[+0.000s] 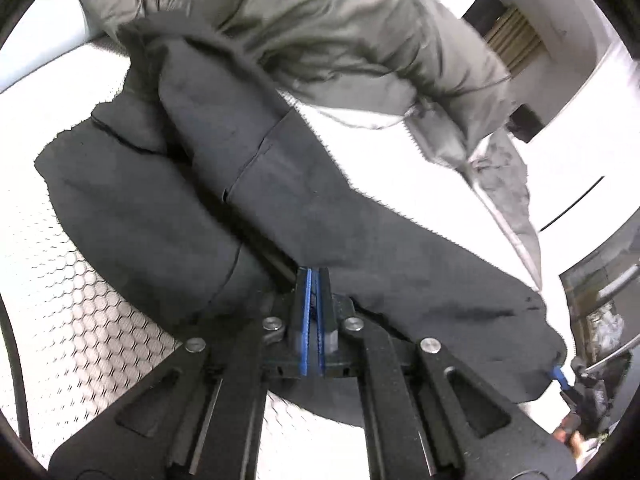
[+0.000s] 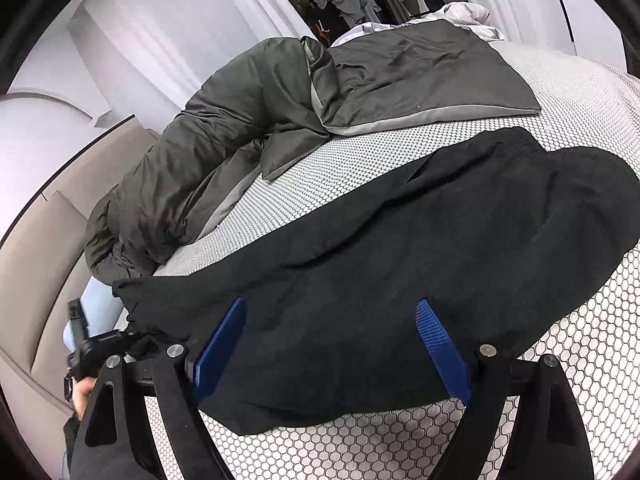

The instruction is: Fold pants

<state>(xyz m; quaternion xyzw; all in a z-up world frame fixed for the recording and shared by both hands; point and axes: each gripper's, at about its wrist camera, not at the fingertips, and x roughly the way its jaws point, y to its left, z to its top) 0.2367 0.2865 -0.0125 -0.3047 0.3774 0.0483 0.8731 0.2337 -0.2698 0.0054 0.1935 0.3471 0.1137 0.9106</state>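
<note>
Right wrist view: a bed covered in a white sheet printed with dark honeycomb outlines fills most of the frame; a dark olive-grey duvet with a pale grey underside lies bunched along its far edge; black pants stretch across the near side of the bed, spread out and lightly rumpled; the right gripper hangs above the near edge of the pants with its 2 blue-padded jaws wide apart, and nothing is held between them. Left wrist view: the same pants run diagonally across the sheet, the duvet heaped beyond them; the left gripper is fully closed, its 2 blue pads pressed together at the fabric's edge; whether cloth is pinched between them cannot be told.
</note>
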